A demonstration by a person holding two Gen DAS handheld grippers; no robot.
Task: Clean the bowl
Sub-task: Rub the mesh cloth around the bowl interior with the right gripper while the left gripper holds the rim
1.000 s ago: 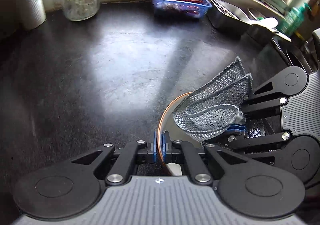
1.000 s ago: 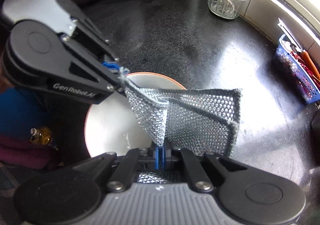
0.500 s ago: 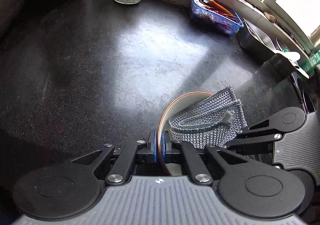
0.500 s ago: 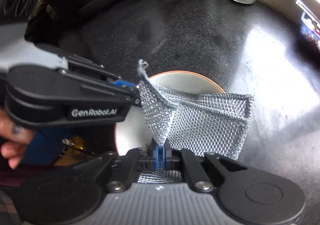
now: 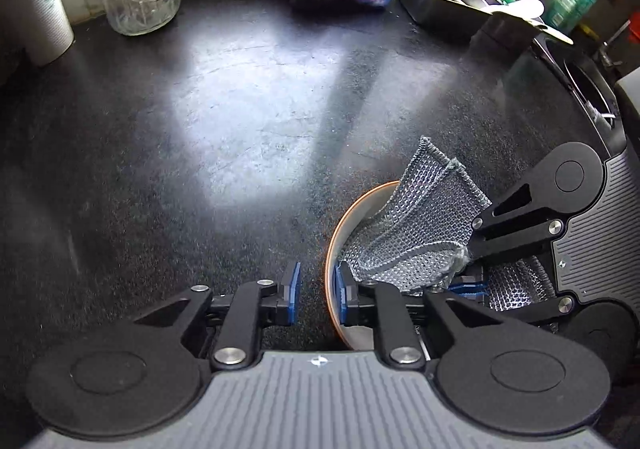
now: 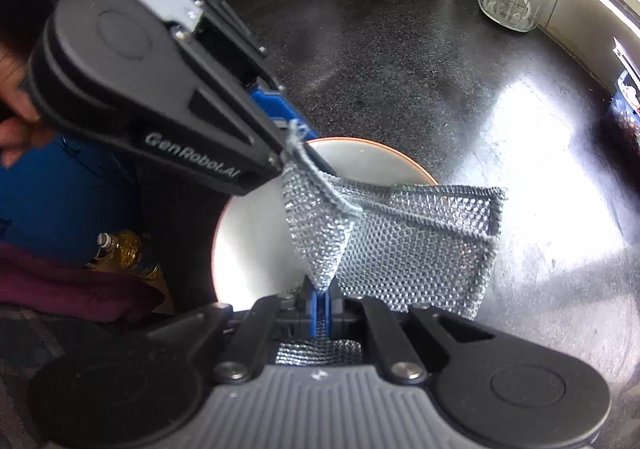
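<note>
Left gripper [image 5: 316, 299]: jaws opening, blue pads apart w/ the rim of the white, orange-edged ceramic bowl [image 5: 335, 245] between them; only the right pad looks to touch it. Bowl sits on the dark speckled stone counter [image 5: 240, 121]. Right gripper [image 6: 319, 305]: clamped tight on the grey metallic mesh scrubbing cloth [image 6: 412, 245], draped over bowl's right side.

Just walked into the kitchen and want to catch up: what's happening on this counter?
A person holds two handheld tools over a white bowl with an orange rim on the black counter. The right tool pinches a grey mesh dishcloth draped over the bowl. The left tool straddles the bowl's rim, its jaws opening and no longer pressing on it.
</note>
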